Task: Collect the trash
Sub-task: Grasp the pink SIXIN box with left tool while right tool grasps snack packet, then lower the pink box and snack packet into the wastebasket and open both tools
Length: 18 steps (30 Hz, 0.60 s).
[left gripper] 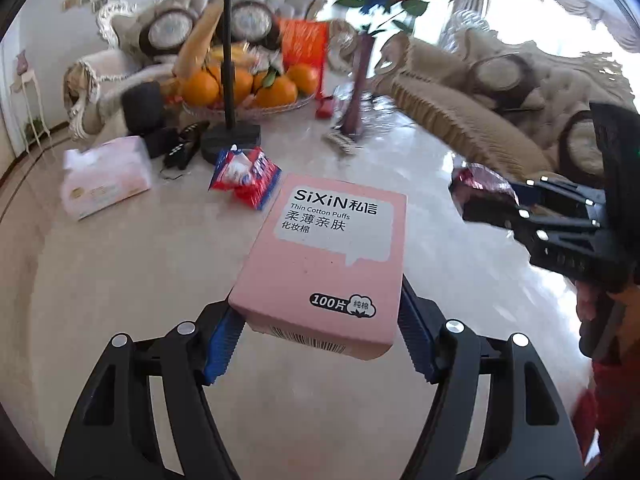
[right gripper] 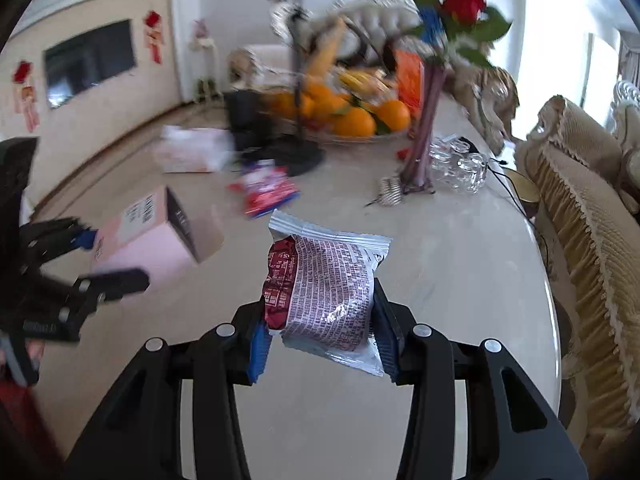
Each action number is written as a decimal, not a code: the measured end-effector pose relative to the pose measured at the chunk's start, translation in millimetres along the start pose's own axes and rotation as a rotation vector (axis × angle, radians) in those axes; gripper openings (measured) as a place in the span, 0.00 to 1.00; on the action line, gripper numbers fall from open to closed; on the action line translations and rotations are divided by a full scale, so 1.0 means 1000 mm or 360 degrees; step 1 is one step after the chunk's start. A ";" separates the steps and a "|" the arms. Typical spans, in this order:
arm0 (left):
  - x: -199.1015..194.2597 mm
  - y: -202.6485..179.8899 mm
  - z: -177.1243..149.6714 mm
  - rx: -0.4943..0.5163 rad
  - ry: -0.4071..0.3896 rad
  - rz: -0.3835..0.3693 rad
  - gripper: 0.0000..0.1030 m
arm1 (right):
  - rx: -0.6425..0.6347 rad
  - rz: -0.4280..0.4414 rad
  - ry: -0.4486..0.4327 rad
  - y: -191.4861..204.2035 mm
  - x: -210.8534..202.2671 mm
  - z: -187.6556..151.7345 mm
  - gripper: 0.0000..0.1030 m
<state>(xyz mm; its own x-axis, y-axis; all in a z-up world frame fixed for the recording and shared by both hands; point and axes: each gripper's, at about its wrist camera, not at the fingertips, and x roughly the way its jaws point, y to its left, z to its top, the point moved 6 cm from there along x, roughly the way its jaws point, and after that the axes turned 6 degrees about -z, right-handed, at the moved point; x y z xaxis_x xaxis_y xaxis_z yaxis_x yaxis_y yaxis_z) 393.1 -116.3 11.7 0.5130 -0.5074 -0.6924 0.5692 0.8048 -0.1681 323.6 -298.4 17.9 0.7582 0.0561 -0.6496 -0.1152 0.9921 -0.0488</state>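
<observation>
My left gripper (left gripper: pixel 316 336) is shut on a pink cotton-puff box (left gripper: pixel 324 256) and holds it above the table; the box also shows in the right wrist view (right gripper: pixel 156 236). My right gripper (right gripper: pixel 324 332) is shut on a crumpled red and silver snack wrapper (right gripper: pixel 328 288), held above the table. That gripper with the wrapper (left gripper: pixel 482 190) also shows at the right of the left wrist view. A red, white and blue wrapper (left gripper: pixel 246 174) lies on the table beyond the box; it also shows in the right wrist view (right gripper: pixel 268 190).
A pale marble table (left gripper: pixel 120 280) carries a tissue pack (left gripper: pixel 106 178), a fruit bowl of oranges (left gripper: pixel 248 88), a black stand (left gripper: pixel 230 136), a purple vase with a rose (right gripper: pixel 424 128), glass cups (right gripper: pixel 460 164) and a remote (left gripper: pixel 184 146). Sofas stand behind and to the right.
</observation>
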 end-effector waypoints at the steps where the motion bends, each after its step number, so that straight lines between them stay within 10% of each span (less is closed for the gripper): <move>1: -0.025 -0.011 -0.021 0.0008 -0.0013 0.0000 0.67 | 0.0001 0.0027 -0.0019 0.007 -0.019 -0.014 0.41; 11: -0.162 -0.090 -0.228 -0.0066 0.0061 -0.0075 0.67 | 0.0055 0.0283 0.0055 0.103 -0.163 -0.188 0.41; 18: -0.135 -0.096 -0.341 -0.0142 0.0358 -0.0008 0.65 | -0.0011 0.0305 0.0484 0.160 -0.130 -0.290 0.41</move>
<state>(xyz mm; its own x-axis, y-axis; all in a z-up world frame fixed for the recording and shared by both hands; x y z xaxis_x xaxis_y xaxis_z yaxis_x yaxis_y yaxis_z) 49.8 -20.4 -117.4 0.3484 -0.4383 -0.8286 0.5074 0.8314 -0.2264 20.1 -179.6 -125.2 0.4969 0.2044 -0.8434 -0.2420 0.9659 0.0915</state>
